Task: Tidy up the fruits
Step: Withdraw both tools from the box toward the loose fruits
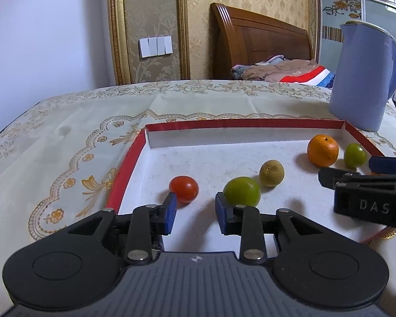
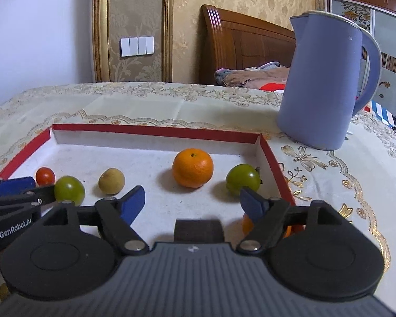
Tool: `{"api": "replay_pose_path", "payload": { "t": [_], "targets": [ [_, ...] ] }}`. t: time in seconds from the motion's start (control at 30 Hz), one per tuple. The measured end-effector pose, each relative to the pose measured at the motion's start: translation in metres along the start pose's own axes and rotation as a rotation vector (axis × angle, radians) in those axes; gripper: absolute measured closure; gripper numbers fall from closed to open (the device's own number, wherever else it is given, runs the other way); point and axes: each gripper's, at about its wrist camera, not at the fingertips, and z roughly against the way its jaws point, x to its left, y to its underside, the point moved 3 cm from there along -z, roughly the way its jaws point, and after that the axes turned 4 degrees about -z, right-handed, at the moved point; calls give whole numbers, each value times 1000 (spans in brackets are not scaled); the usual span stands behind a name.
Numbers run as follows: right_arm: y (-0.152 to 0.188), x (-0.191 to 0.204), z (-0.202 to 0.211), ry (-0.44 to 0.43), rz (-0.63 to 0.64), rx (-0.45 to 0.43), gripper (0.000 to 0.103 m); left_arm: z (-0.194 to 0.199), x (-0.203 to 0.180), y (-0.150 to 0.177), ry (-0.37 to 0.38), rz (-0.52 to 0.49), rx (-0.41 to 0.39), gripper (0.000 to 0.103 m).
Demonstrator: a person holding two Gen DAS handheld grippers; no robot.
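A shallow red-rimmed white tray holds a row of fruits: a red cherry tomato, a green fruit, a small tan fruit, an orange and a second green fruit. My left gripper is open and empty, low over the tray just before the tomato and first green fruit. My right gripper is open wide and empty, before the orange; another orange fruit lies partly hidden under its right finger.
A blue kettle stands on the patterned tablecloth just behind the tray's far right corner. A wooden headboard and bedding lie beyond the table. A small yellowish object peeks out at the lower left of the right wrist view.
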Motion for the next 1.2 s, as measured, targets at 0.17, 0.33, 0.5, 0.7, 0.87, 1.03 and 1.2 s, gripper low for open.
{"api": "replay_pose_path", "payload": {
  "t": [0.17, 0.33, 0.5, 0.7, 0.87, 1.03, 1.2],
  "targets": [
    [3, -3, 11, -29, -30, -14, 21, 17, -2, 0, 19, 5, -81, 12],
    [7, -8, 23, -58, -62, -24, 21, 21, -2, 2, -1, 2, -90, 12],
    [16, -20, 44, -101, -112, -47, 20, 34, 9, 6, -10, 48, -118, 12],
    [30, -33, 66, -119, -153, -73, 11, 67, 23, 18, 18, 100, -169, 12],
    [30, -42, 78, -89, -179, -135, 11, 87, 24, 32, 70, 81, -164, 12],
    [32, -42, 73, -91, -179, -103, 7, 95, 16, 47, 88, 26, -149, 12],
    [33, -40, 74, -89, -171, -105, 7, 95, 12, 57, 107, 4, -110, 12]
  ]
}}
